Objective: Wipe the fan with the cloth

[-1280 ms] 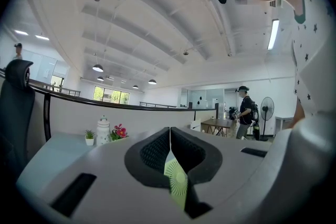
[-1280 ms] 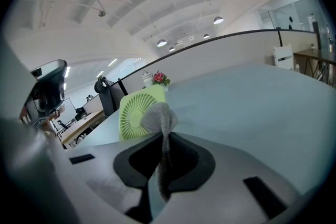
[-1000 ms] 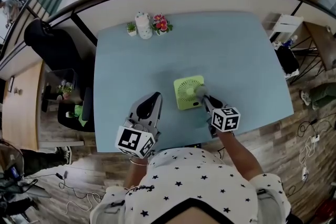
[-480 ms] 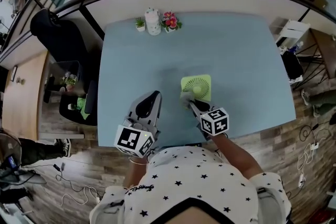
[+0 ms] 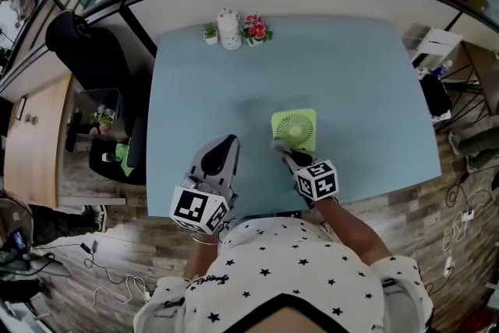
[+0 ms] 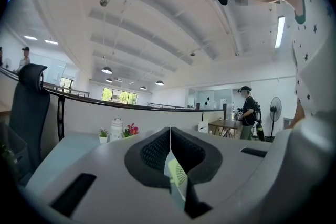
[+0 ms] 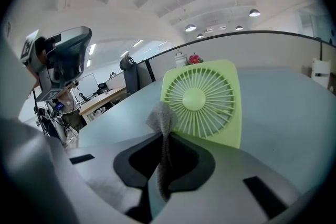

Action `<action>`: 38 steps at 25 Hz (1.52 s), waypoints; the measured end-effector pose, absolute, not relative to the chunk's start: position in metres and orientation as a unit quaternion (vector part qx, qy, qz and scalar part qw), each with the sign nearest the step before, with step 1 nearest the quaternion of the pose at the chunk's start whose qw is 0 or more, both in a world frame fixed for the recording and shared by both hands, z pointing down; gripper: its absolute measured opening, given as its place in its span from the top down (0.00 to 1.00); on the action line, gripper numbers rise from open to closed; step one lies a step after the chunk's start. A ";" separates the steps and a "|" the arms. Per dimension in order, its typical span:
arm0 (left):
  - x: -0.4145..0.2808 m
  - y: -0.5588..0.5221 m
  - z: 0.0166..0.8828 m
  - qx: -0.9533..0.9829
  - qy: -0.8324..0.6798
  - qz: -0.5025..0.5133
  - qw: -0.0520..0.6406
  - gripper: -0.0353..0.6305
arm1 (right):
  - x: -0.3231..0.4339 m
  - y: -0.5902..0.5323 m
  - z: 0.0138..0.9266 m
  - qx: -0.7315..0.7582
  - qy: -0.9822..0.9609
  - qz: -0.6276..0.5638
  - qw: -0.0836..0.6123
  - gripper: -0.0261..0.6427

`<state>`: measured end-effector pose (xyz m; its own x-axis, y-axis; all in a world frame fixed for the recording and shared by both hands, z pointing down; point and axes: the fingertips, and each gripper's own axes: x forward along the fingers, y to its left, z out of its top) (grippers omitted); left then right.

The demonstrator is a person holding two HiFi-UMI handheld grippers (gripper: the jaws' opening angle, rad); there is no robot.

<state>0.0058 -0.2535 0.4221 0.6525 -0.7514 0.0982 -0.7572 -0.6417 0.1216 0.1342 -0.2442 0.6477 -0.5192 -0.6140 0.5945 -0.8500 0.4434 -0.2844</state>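
**Tally: table & surroundings**

1 fan, green, lower centre of head view. 1 cloth, grey. 2 grippers: left gripper & right gripper, both at btm. 1 table. Along its top edge: 1 white jar and 2 small plants, i.e. 1 green plant & 1 pink-flowered plant. 1 black chair, upper left.

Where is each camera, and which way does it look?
Head view: on the person's head, looking down at the table; left gripper, right gripper and starred shirt show.
Left gripper view: on the left gripper, looking across the table toward the flowers; its shut jaws show.
Right gripper view: on the right gripper, facing the fan; its jaws pinch the cloth.
Shared: all show the fan.
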 end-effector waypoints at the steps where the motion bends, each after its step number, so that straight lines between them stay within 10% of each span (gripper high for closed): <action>1: 0.007 -0.254 0.423 0.907 -0.413 0.018 0.078 0.90 | 0.138 -0.244 0.649 0.448 -0.821 0.285 0.208 0.92; 27: 0.042 -0.258 0.425 0.922 -0.378 0.028 0.077 0.90 | 0.231 -0.242 0.657 0.547 -0.756 0.307 0.186 0.91; 38: 0.048 -0.259 0.426 0.924 -0.373 0.030 0.078 0.90 | 0.219 -0.261 0.571 0.544 -0.797 0.251 0.072 0.91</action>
